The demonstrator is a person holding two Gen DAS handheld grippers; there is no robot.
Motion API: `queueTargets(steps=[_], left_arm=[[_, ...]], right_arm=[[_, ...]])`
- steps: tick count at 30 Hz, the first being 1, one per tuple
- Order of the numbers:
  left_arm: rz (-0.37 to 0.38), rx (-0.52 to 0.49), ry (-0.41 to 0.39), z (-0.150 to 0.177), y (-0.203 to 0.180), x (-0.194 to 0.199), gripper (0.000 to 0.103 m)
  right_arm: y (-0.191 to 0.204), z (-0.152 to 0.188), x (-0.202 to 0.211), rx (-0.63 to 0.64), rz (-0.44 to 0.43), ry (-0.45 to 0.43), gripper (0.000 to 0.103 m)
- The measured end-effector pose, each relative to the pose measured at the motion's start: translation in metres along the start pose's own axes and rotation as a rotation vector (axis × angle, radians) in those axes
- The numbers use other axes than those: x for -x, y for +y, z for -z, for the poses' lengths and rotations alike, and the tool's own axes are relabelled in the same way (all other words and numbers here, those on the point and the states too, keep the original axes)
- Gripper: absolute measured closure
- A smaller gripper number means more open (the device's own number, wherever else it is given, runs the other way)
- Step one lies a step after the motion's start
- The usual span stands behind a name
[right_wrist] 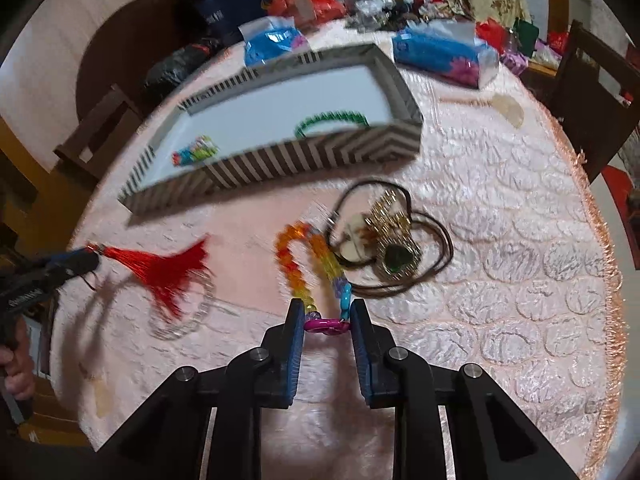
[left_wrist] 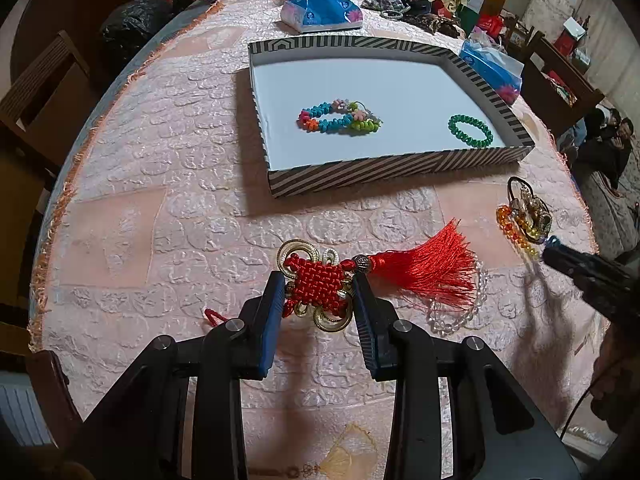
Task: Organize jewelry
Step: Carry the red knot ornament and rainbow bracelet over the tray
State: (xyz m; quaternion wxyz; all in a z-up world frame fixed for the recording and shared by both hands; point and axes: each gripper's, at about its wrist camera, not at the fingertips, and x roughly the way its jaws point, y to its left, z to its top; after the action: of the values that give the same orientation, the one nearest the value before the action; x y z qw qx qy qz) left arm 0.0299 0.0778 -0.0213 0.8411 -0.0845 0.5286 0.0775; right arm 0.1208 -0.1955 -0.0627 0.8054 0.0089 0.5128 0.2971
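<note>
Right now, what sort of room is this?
Probably a lived-in home dining room: a round table under a pink cloth, wooden chairs around it, tissue packs and household clutter at the far edge.

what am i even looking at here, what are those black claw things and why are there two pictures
Those black claws are handheld grippers: a person holds one in each hand, and each carries a wide-angle camera looking along its two fingers. So one picture is from the left gripper, the other from the right gripper. The job is tidying jewelry on a pink tablecloth.

The left gripper's fingers sit either side of a red knot ornament with a tassel, which overlaps a clear bead bracelet. The right gripper's fingers sit either side of the near end of a rainbow bead bracelet, beside a gold pendant necklace. Neither looks clamped yet.

The striped tray already holds a multicoloured bracelet and a green bracelet.
</note>
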Motion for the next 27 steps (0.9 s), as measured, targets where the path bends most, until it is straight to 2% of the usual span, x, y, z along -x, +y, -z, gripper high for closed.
queueTargets(steps=[7,27], left_arm=[[0.017,-0.008,-0.01,-0.003,-0.006,0.0,0.07],[0.094,-0.067,-0.098,-0.03,-0.037,0.028,0.07]], right_arm=[[0.015,-0.011,0.031,-0.011,-0.046,-0.077,0.081],[0.014,-0.029,0.07,0.001,-0.015,-0.154,0.081]])
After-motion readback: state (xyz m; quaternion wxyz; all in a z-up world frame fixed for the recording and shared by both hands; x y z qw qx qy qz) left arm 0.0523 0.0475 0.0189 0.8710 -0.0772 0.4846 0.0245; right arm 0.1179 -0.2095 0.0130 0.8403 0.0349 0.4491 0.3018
